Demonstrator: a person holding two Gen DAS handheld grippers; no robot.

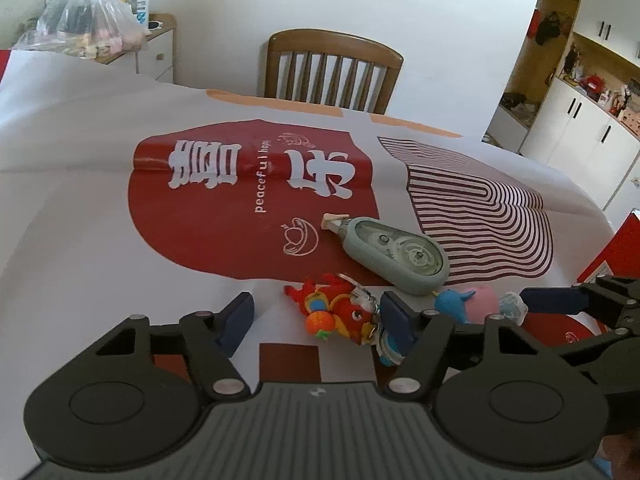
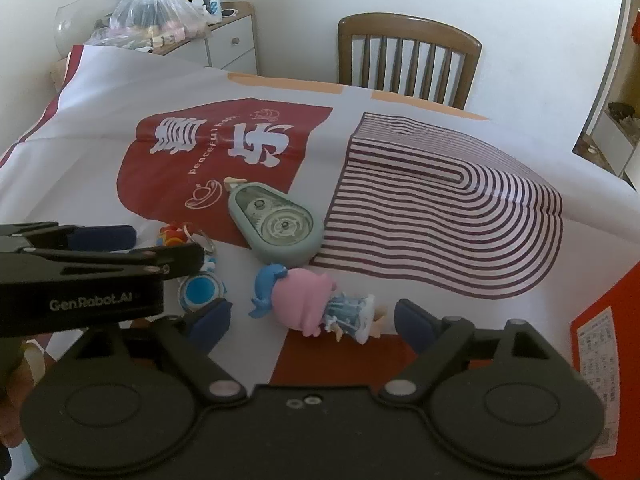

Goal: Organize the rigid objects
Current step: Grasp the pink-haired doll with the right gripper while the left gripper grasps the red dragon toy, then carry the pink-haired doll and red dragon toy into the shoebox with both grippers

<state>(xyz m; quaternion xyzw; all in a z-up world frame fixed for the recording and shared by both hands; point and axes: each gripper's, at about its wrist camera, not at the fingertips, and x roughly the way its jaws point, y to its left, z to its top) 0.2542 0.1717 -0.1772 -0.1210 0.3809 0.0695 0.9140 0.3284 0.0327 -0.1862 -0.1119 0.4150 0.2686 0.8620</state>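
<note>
A red and orange dragon keychain toy (image 1: 340, 312) lies between the fingers of my left gripper (image 1: 316, 316). It sits close against the right finger, well apart from the left one, and the jaws stand open. A figurine with pink hair and a blue dress (image 2: 316, 308) lies on its side between the fingers of my right gripper (image 2: 314, 322), which is open with a small gap on each side. A grey-green correction tape dispenser (image 2: 276, 224) rests just beyond both toys. A round blue and white charm (image 2: 198, 290) lies by the left gripper's finger (image 2: 104, 236).
A printed red and white sheet (image 2: 440, 208) covers the table. A wooden chair (image 2: 408, 56) stands at the far edge. A plastic bag (image 2: 156, 12) sits on a white cabinet at the back left. A red box (image 2: 608, 344) stands at the right edge.
</note>
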